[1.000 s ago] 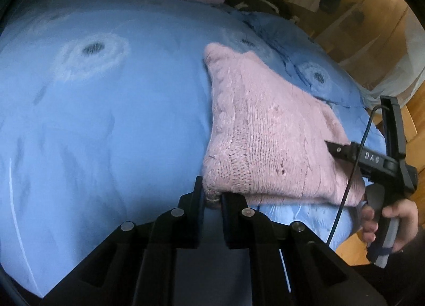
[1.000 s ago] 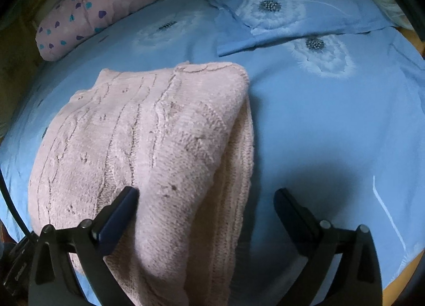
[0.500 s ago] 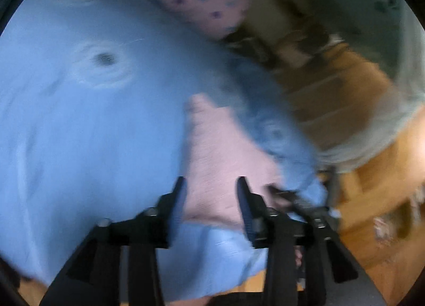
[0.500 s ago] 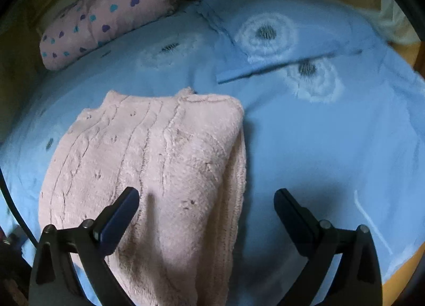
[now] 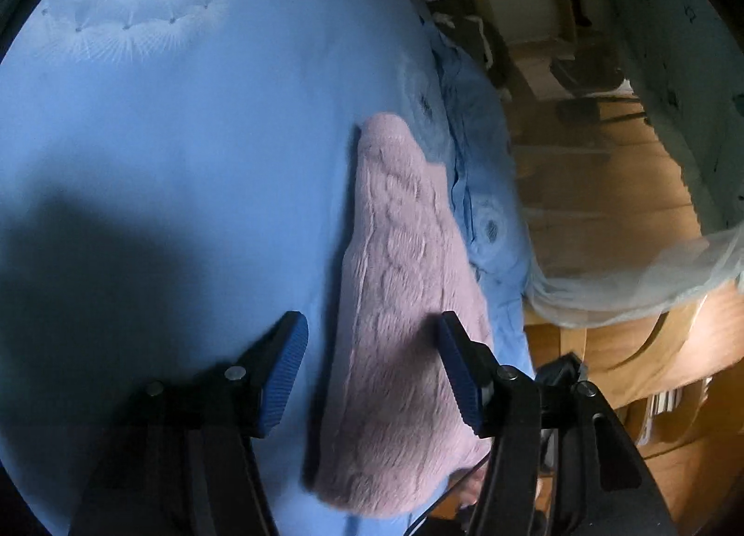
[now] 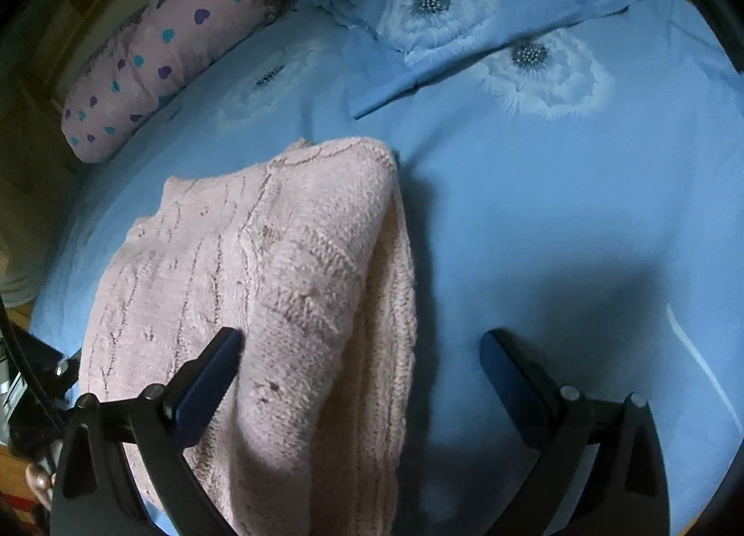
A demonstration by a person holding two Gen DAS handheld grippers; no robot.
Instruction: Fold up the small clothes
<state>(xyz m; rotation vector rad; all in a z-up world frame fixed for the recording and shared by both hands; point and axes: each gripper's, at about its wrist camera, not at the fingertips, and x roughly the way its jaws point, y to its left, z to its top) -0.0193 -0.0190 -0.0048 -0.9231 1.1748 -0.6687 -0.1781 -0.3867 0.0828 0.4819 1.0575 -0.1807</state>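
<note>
Right wrist view: unlabelled pink sweater [image 6: 260,284] on blue bedsheet [image 6: 534,219].

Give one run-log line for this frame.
sweater: folded on bed | left gripper: opening, not gripping | right gripper: open

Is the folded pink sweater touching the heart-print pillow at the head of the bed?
Apart. The right wrist view shows bare blue sheet between the pink sweater and the heart-print pillow.
</note>
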